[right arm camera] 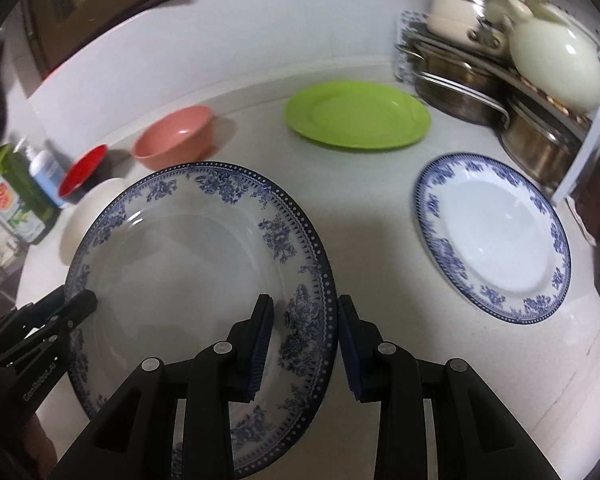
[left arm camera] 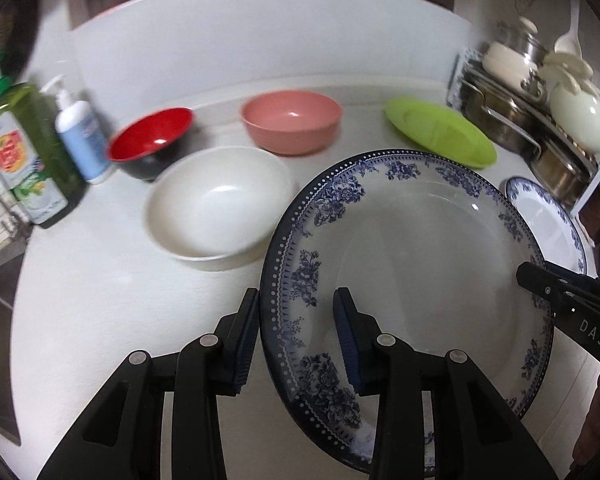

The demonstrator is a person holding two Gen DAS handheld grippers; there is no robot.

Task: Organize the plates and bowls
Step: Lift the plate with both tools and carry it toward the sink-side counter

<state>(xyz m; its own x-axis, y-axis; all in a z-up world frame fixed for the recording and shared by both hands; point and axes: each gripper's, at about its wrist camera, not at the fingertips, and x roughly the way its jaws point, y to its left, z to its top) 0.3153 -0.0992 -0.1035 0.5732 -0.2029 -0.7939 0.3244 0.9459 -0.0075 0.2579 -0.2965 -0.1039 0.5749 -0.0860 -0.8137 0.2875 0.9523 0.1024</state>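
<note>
A large blue-and-white floral plate (left arm camera: 412,264) (right arm camera: 172,264) hangs tilted above the white counter, held at both sides. My left gripper (left arm camera: 296,340) is shut on its left rim, and my right gripper (right arm camera: 304,340) is shut on its right rim. Each gripper shows in the other's view, at the plate's edge. A second floral plate (right arm camera: 492,236) (left arm camera: 548,216) lies flat to the right. Behind are a green plate (right arm camera: 356,114) (left arm camera: 440,132), a pink bowl (left arm camera: 290,114) (right arm camera: 176,138), a red bowl (left arm camera: 150,136) (right arm camera: 84,170) and a white bowl (left arm camera: 216,204) (right arm camera: 88,216), the last partly hidden by the held plate.
A green detergent bottle (left arm camera: 24,152) and a blue-white pump bottle (left arm camera: 80,140) stand at the counter's left edge by a sink. A rack of steel pots and cream lids (right arm camera: 500,72) (left arm camera: 540,120) fills the back right corner. A white wall backs the counter.
</note>
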